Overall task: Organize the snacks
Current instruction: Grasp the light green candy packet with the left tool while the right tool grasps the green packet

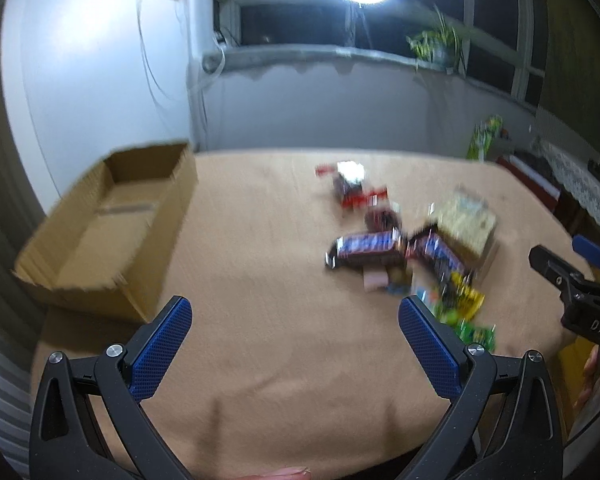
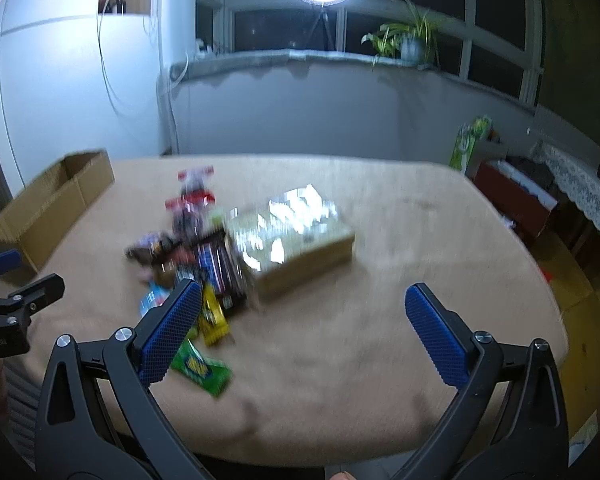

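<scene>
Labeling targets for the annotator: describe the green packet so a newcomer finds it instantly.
Start at the tan table, then the snack pile at its middle. The green packet lies flat at the pile's near end, just past the yellow packet; it is the only bright green wrapper there.

White letters "DAS" stand on the right gripper (image 1: 592, 312); the snacks' (image 1: 404, 248) print is blurred unreadable.

Snack pile (image 2: 204, 264): blurred wrappers and a tan flat box (image 2: 300, 240), mid-table. Open, empty cardboard box (image 1: 112, 228) at 10 o'clock, upright.
</scene>
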`<state>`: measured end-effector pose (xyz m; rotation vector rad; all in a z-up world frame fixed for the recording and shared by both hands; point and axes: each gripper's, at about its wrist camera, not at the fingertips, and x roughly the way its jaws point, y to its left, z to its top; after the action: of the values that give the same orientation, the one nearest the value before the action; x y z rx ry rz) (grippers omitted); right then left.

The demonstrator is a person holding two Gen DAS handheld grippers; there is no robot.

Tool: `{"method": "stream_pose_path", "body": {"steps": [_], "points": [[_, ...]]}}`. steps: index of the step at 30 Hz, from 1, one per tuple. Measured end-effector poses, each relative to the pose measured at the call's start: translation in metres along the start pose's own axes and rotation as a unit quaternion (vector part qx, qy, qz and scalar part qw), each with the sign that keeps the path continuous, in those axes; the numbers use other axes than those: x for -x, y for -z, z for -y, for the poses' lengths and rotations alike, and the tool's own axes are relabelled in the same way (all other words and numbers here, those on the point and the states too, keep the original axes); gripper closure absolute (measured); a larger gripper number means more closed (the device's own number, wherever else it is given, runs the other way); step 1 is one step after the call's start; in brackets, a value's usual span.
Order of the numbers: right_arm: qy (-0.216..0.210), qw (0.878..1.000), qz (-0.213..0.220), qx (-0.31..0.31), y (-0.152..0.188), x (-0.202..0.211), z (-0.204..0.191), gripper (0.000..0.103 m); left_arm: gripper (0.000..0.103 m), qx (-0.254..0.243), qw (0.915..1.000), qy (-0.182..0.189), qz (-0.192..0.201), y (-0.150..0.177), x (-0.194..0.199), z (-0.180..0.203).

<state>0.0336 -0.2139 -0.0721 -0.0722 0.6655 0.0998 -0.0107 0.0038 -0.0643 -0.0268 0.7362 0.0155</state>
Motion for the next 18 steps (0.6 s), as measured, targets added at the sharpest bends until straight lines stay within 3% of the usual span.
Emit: {"method": "stream_pose_path", "body": {"steps": [10,14,18], "points": [[-0.062,0.997,-0.048,0.023,0.05,-0.019,-0.009,0.0,0.0,-0.037,0.9963,0.039,-0.067,0.046,-0.028,0.013],[-0.08,0.995,-0.046,0.032,0.06,-0.032,-0.013,0.0,0.0,-0.049,0.9963,0.047,-0.052,0.054,-0.027,0.014],[-0.088,0.993,-0.031,0.066,0.066,-0.035,-0.016,0.0,0.0,-0.046,0.9951,0.08,-0.035,0.058,-0.027,0.003]]}}
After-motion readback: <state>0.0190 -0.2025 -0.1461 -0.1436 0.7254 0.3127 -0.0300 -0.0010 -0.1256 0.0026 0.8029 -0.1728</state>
